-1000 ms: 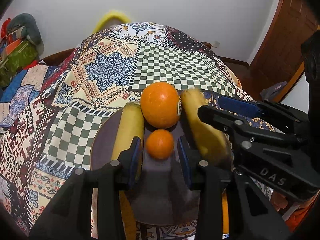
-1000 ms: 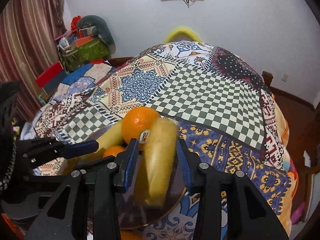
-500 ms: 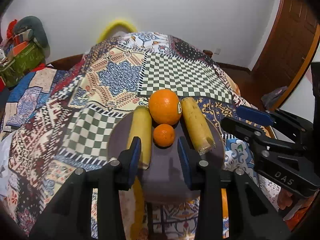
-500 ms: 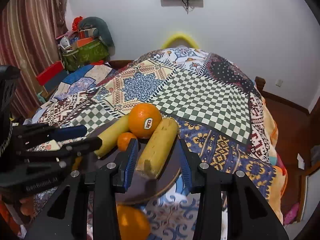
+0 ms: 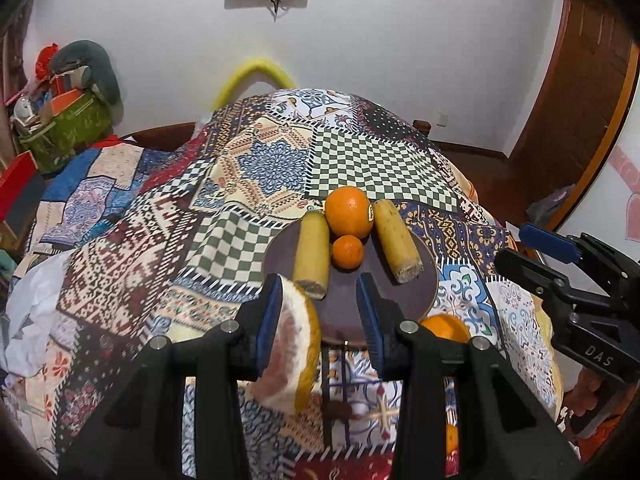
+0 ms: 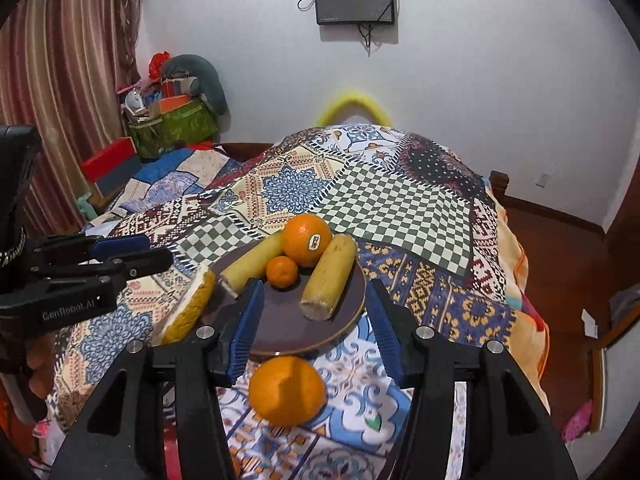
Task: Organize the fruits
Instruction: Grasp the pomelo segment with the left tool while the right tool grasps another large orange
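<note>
Fruits on plate (image 6: 352,312) lie beyond right hand-held gripper (image 6: 316,328), its empty jaws opening.

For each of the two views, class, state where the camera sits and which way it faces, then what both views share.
Left wrist: on the left gripper, facing forward and down at the plate; its fingers and the right gripper show.
Right wrist: on the right gripper, facing the same plate; the left gripper and a hand show.
Shared: the large orange and the quilt.
</note>
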Tool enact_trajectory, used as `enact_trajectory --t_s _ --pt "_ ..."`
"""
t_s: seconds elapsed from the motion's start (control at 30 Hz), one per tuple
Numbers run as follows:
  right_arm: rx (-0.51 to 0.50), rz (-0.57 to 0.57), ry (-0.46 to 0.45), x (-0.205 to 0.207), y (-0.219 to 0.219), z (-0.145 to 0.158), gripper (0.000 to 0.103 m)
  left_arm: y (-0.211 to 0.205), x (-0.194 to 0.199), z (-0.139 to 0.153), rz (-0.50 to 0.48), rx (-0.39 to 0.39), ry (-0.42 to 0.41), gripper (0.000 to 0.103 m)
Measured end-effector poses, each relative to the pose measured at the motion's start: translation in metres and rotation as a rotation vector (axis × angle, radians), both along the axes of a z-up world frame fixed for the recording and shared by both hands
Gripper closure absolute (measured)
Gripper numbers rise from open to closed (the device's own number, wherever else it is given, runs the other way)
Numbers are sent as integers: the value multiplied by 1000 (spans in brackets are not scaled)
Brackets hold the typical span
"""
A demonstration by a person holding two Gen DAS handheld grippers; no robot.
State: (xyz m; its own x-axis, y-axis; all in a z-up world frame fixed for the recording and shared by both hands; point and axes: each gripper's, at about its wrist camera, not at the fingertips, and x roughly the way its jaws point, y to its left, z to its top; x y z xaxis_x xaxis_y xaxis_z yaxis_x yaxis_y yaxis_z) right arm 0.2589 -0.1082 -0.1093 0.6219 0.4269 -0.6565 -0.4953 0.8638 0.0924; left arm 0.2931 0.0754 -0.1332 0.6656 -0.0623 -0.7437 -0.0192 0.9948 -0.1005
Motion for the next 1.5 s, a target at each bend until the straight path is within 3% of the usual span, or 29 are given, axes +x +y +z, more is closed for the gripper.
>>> enact_trajectory --t_s 0.13,0.3,0.77,0.9,1.33,1.5 --pt "-10 -4 2 -10 -1 -2 53 5 -12 -1 9 -8 8 62" --pt "-21 -11 18 -19 -2 -12 45 9 -22 -12 17 -1 35 59" --pt "-40 14 153 -30 7 -67 45 14 -18 -81 -5 -10 210 58" --pt "-33 7 183 -26 6 -74 45 13 -13 -87 -13 -4 214 49" --pt "-57 34 228 -14 20 -96 40 16 23 -101 -28 -26 239 48" --pt "-53 39 233 -13 21 -98 40 13 26 -106 -33 6 226 48"
